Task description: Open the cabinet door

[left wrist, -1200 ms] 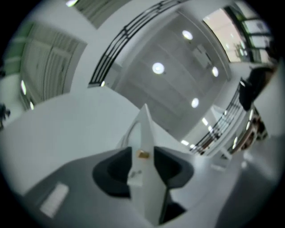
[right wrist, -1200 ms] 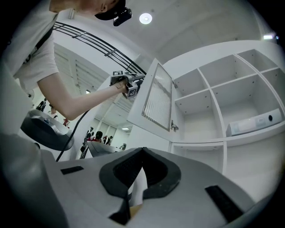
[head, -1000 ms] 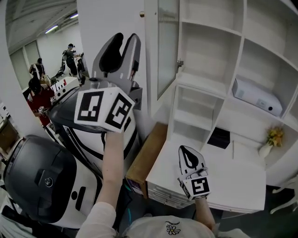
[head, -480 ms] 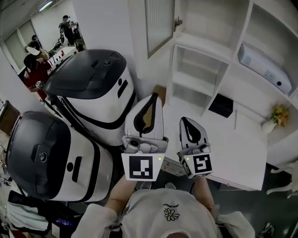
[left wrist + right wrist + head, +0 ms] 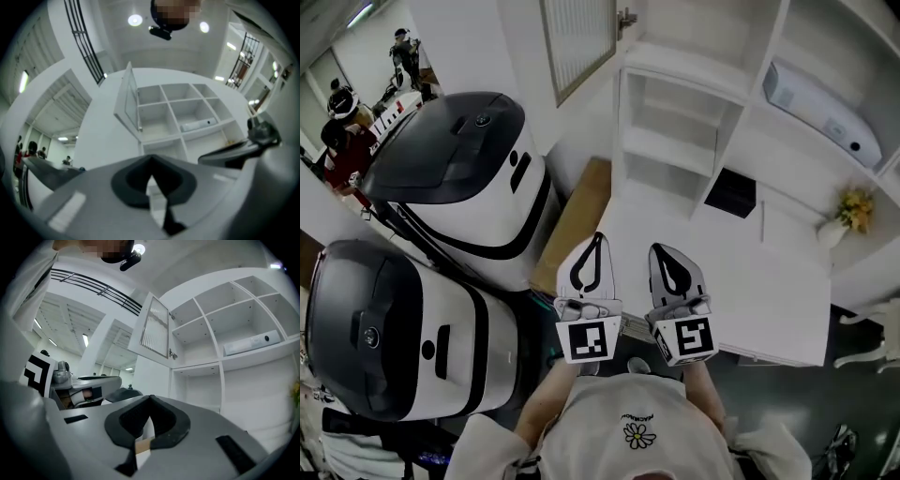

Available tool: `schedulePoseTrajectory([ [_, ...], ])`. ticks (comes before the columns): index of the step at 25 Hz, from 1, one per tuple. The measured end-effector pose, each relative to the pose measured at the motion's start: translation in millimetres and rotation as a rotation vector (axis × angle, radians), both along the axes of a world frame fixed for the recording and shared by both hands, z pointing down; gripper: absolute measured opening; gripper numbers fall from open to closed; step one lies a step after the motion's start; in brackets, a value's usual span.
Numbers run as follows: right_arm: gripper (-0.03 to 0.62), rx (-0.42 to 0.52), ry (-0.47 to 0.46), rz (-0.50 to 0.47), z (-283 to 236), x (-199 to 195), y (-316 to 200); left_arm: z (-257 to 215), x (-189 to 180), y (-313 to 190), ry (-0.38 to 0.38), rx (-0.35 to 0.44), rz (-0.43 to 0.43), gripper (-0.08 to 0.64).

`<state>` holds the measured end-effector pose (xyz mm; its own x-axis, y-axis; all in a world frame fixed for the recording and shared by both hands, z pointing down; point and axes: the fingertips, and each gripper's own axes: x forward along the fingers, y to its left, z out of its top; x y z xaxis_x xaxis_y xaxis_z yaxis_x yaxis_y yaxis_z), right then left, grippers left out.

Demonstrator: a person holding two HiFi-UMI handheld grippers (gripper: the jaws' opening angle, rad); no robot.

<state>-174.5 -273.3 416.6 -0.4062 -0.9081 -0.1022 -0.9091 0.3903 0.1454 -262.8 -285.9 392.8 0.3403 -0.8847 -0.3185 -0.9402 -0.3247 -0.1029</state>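
Note:
The white cabinet door (image 5: 577, 37) with its ribbed glass pane stands swung open at the top of the head view, hinged on the white shelf unit (image 5: 675, 103). It also shows in the left gripper view as the door (image 5: 127, 105) and in the right gripper view as the door (image 5: 154, 329). My left gripper (image 5: 597, 238) is low over the white desk top (image 5: 769, 300), far below the door, shut on nothing. My right gripper (image 5: 657, 249) sits close beside it, also shut and empty. Both sets of jaws meet at the tips in the gripper views (image 5: 151, 160) (image 5: 150, 398).
Two large white-and-dark machines (image 5: 459, 178) (image 5: 384, 328) fill the left. A brown box (image 5: 577, 220) lies between them and the desk. A white device (image 5: 816, 98) rests on a shelf, with yellow flowers (image 5: 853, 208) and a black item (image 5: 731, 192) nearby. People (image 5: 342, 122) stand far left.
My left gripper has dropped from up by the door to low beside the right gripper, and its jaws have closed. The right gripper sank slightly. The door stays open.

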Motion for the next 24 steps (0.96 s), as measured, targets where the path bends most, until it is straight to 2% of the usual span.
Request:
schedulePoseTrajectory([
  [12, 0.0, 0.027, -0.005, 0.042, -8.4, 20.3, -16.8, 8.7, 11.0, -22.4, -0.006, -0.038, 0.037, 0.006],
  [24, 0.0, 0.029, 0.006, 0.072, -9.2, 24.6, -19.5, 12.8, -0.7, -30.4, 0.015, -0.056, 0.028, 0.006],
])
